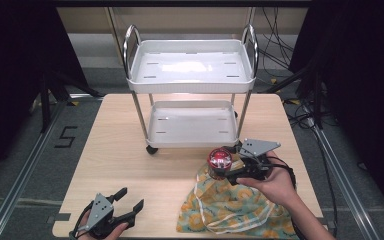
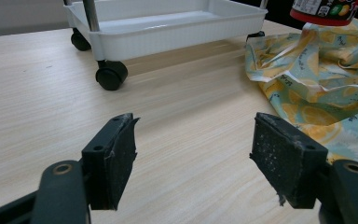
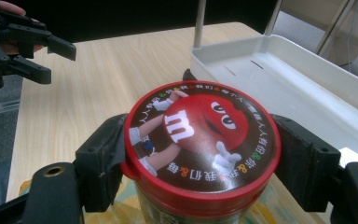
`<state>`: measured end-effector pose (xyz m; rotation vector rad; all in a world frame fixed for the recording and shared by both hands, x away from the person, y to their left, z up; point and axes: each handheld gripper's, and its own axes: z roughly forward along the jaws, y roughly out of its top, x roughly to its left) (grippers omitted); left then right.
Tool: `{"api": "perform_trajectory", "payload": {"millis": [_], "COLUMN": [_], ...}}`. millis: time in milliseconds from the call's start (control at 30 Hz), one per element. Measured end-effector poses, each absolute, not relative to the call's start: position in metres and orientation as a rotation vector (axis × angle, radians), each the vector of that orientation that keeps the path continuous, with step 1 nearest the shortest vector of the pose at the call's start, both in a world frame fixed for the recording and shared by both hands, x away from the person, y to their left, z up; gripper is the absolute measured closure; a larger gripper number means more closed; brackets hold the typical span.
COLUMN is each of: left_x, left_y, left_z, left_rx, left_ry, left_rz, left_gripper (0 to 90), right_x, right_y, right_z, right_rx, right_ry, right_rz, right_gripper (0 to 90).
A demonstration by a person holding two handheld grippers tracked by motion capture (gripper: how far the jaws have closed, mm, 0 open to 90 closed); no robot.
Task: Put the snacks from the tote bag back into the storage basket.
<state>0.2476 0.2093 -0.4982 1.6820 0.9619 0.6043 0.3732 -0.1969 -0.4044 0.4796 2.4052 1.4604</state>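
A round candy jar (image 1: 219,161) with a red lid (image 3: 200,135) is held upright just above a yellow-and-teal citrus-print cloth bag (image 1: 232,206). My right gripper (image 1: 228,171) is shut on the jar, one pad on each side just below the lid. The jar's bottom edge (image 2: 325,9) and the bag (image 2: 326,74) also appear at the top right of the left gripper view. My left gripper (image 1: 130,199) rests open near the table's front left edge, nothing between its jaws; it is seen again, far off, as the left gripper (image 3: 58,58) in the right gripper view.
A white two-tier cart (image 1: 191,85) on black castors (image 2: 111,74) stands at the back middle of the wooden table (image 1: 125,155); its lower tray (image 3: 279,79) lies just beyond the jar. Cables trail on the floor at the right.
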Motion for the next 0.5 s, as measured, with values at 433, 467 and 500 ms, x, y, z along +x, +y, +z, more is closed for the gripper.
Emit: {"api": "perform_trajectory", "payload": {"millis": [433, 467, 500], "left_x": [0.2476, 0.2470, 0.2467], "left_y": [0.2105, 0.2100, 0.2103], "left_z": [-0.4974, -0.4973, -0.4970], "left_rx": [1.685, 1.680, 1.684], "left_ry": [0.953, 0.965, 0.968], "left_rz": [0.608, 0.605, 0.609], "left_gripper": [29.6, 29.6, 29.6], "right_x": [0.3775, 0.3776, 0.3784], "right_y": [-0.1876, -0.1873, -0.1860], "right_z": [-0.4056, -0.4052, -0.4053], "right_rx": [0.476, 0.476, 0.467], "right_ry": [2.426, 2.429, 2.421], "right_rz": [1.464, 1.459, 1.462], "right_gripper": [26.2, 26.2, 26.2]}}
